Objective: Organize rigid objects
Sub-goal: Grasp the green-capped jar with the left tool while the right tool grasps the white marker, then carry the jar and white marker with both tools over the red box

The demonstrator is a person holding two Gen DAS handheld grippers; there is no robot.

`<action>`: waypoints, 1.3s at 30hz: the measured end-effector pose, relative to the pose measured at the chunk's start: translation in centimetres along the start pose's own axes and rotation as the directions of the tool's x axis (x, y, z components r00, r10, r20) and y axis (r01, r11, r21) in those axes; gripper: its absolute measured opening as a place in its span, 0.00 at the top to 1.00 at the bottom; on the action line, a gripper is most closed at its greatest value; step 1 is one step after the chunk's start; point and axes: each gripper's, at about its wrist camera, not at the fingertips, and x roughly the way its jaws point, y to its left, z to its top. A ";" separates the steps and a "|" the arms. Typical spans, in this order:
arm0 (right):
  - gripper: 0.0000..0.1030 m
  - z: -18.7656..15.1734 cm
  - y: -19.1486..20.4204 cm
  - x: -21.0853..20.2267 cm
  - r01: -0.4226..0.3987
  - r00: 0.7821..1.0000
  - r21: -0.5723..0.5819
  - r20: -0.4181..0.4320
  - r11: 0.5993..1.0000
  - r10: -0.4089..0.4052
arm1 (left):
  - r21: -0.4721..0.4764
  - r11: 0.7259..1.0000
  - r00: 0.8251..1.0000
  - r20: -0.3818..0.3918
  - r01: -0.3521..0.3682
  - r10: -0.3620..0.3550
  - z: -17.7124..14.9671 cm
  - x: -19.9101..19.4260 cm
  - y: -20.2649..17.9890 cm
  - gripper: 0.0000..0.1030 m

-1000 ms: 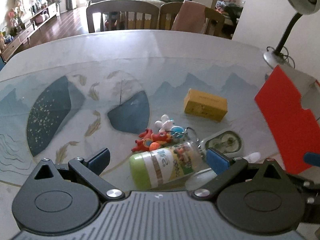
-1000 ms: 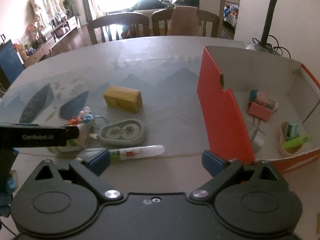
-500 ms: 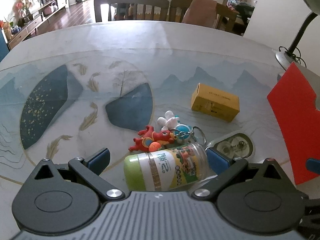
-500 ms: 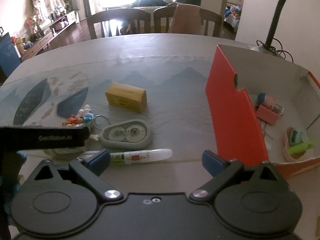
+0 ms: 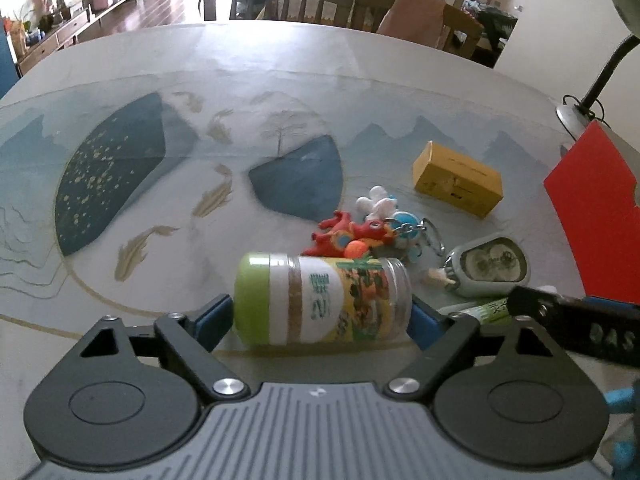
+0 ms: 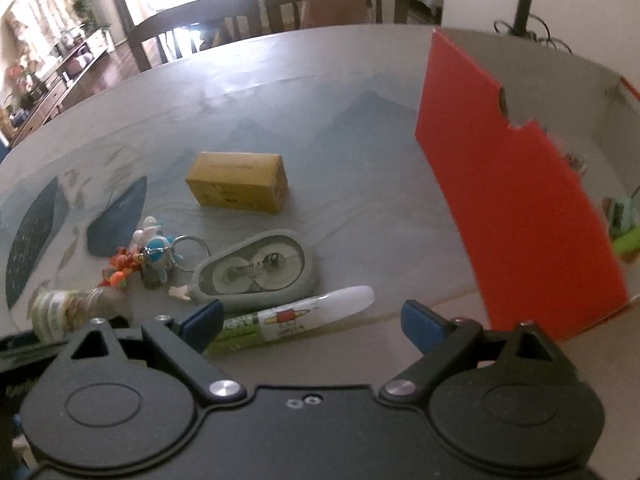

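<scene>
Closing on a green-capped jar (image 5: 322,299) lying sideways on the table (image 5: 280,80), the left gripper (image 5: 322,320) brackets it, contact unclear. The right gripper (image 6: 312,322) gapes empty above a marker (image 6: 296,320). Five items remain outside the red box (image 6: 516,208), which already holds several.

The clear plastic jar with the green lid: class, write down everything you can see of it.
The clear plastic jar with the green lid lies on its side on the patterned table, lid to the left in the left wrist view. A white and yellow printed label wraps it. It sits between the blue pads of the left gripper, whose jaws have just been closing; both pads appear to touch its ends. Red and white keychain toys lie just behind.
</scene>
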 end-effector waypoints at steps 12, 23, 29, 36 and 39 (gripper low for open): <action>0.11 -2.0 1.3 0.3 0.004 0.999 -0.021 -0.031 1.000 -0.004 | 0.019 1.000 1.000 0.017 0.015 -0.015 -0.3 -0.3 1.5 0.16; 0.50 -4.5 2.0 -1.6 0.020 1.000 -0.166 0.014 0.986 -0.018 | 0.066 0.997 0.999 0.040 0.029 -0.032 -0.6 -0.5 1.8 0.16; 0.79 -3.7 0.9 -1.7 -0.005 1.000 -0.149 0.016 0.989 0.008 | 0.080 0.996 0.998 0.051 0.024 -0.028 -0.7 -0.7 1.9 0.16; 0.84 -3.3 -1.4 -2.7 -0.002 0.999 -0.131 0.045 0.991 0.008 | 0.062 0.998 0.998 0.060 0.018 -0.022 -0.6 -1.3 2.5 0.17; 0.84 -3.1 -2.1 -3.8 -0.027 0.998 -0.113 0.054 0.993 0.034 | 0.081 0.996 0.997 0.068 0.024 -0.030 -0.8 -1.9 2.3 0.17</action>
